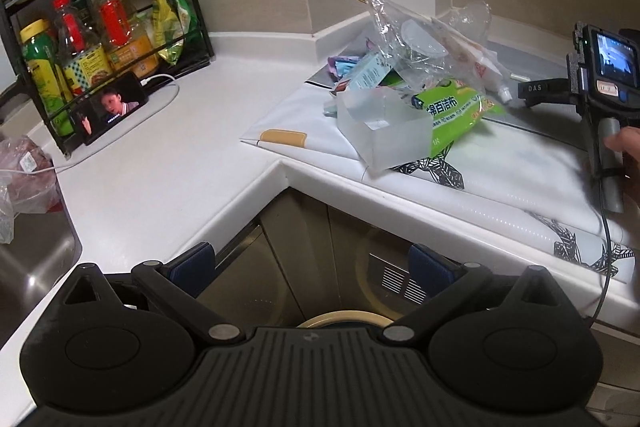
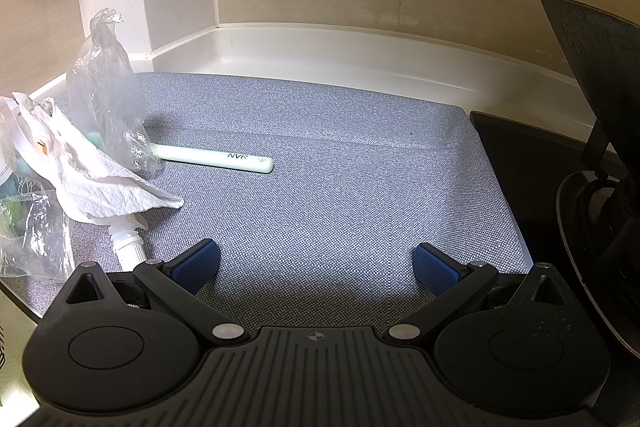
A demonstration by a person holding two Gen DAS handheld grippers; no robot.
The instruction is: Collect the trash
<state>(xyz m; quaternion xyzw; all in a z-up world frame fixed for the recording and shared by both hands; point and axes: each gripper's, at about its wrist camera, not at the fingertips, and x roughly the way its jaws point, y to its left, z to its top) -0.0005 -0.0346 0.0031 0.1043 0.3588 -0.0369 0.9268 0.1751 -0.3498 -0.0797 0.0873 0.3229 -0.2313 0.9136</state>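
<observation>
1. While both grippers hang empty, the trash pile (image 1: 404,87) sits on the desk (image 1: 168,163), on a white patterned mat (image 1: 500,163) by the back wall.
2. Left gripper (image 1: 314,267): released, jaws spread wide, nothing between the blue pads (image 1: 192,263). It hovers off the desk's inner corner edge, above the cabinet fronts, well apart from the pile.
3. Right gripper (image 2: 316,265): also released, pads wide, nothing held. It hangs over a bare part of a grey woven mat (image 2: 340,167).
4. Pile contents, left view: crumpled clear plastic film (image 1: 400,27), green wipes pack (image 1: 452,111), translucent box (image 1: 380,131), small coloured cartons behind.
5. Right view, mat's left edge: clear plastic bag (image 2: 104,87) standing upright, crumpled paper towel (image 2: 92,179), white tube (image 2: 128,247) poking out under the towel, white stick marked NVR (image 2: 216,159) lying flat beside the bag.
6. A hand (image 1: 628,155) grips the right gripper's handle at the desk's right side.
7. Desk's far left: rack of bottles (image 1: 92,39), phone (image 1: 110,107) leaning on it, screen lit.
</observation>
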